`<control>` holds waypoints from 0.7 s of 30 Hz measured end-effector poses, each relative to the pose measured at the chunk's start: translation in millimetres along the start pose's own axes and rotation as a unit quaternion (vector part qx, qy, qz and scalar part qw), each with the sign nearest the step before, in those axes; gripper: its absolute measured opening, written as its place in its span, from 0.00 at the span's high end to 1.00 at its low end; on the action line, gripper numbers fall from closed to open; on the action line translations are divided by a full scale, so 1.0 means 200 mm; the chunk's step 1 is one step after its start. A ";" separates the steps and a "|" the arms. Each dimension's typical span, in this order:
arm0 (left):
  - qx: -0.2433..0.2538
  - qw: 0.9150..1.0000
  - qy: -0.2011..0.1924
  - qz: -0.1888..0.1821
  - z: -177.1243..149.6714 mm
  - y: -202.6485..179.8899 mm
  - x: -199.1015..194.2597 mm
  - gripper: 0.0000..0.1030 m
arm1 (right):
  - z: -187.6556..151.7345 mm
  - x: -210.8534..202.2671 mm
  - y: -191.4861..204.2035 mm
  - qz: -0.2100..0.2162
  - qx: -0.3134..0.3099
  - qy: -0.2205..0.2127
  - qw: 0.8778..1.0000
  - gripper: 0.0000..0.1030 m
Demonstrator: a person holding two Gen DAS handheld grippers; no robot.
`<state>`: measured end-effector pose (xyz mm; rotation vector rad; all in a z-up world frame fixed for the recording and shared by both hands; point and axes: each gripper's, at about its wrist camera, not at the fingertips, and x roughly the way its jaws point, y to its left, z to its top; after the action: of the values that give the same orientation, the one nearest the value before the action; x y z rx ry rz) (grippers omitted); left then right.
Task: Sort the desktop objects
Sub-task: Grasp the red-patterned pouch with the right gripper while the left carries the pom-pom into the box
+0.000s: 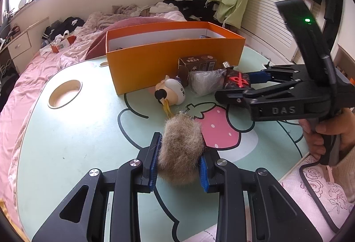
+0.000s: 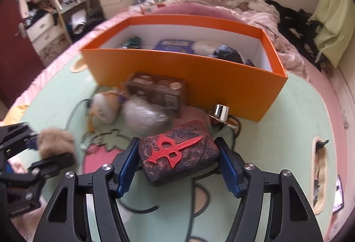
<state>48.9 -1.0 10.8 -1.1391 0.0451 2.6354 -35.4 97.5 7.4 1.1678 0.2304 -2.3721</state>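
A tan fur pom-pom keychain [image 1: 180, 148] sits squeezed between the blue pads of my left gripper [image 1: 180, 146], which is shut on it just above the table. From the right wrist view, the same gripper [image 2: 51, 148] and pom-pom [image 2: 55, 142] show at the left. My right gripper [image 2: 177, 142] straddles a dark patterned box with a red emblem [image 2: 177, 151], its pads against the box's two sides. From the left wrist view the emblem box [image 1: 236, 82] lies between the right gripper's fingers [image 1: 235, 85]. The orange box [image 2: 199, 77] stands open behind, with several items inside.
In front of the orange box [image 1: 166, 60] lie a brown carton [image 2: 155, 88], a plush figure [image 1: 170, 93], a clear-wrapped bundle [image 1: 204, 82] and a silver-capped bottle [image 2: 220, 112]. The green cartoon table [image 1: 77, 142] has a cup hole [image 1: 64, 93] and stands on a bed.
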 end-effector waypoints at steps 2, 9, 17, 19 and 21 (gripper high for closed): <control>0.001 1.000 -0.004 0.001 0.00 0.00 -0.01 0.70 | -0.02 -0.05 0.00 0.018 0.012 -0.014 1.000 0.35; 0.001 1.000 -0.018 -0.006 0.04 0.01 -0.07 0.70 | -0.01 -0.25 0.00 0.041 0.025 -0.068 0.997 0.35; 0.008 0.998 -0.054 -0.016 0.34 0.02 -0.12 0.70 | 0.17 -0.34 -0.11 0.030 0.063 -0.101 0.992 0.35; 0.003 0.998 -0.057 -0.017 0.46 0.04 -0.10 0.70 | 0.23 -0.33 -0.17 0.030 0.080 -0.104 0.991 0.35; -0.021 0.998 -0.046 -0.024 0.57 0.07 -0.03 0.70 | 0.30 -0.29 -0.21 0.021 0.092 -0.105 0.990 0.35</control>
<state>-32.4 -1.3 93.6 -1.0173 -0.0553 2.6540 -68.4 133.5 88.6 0.9807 -0.0844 -2.4978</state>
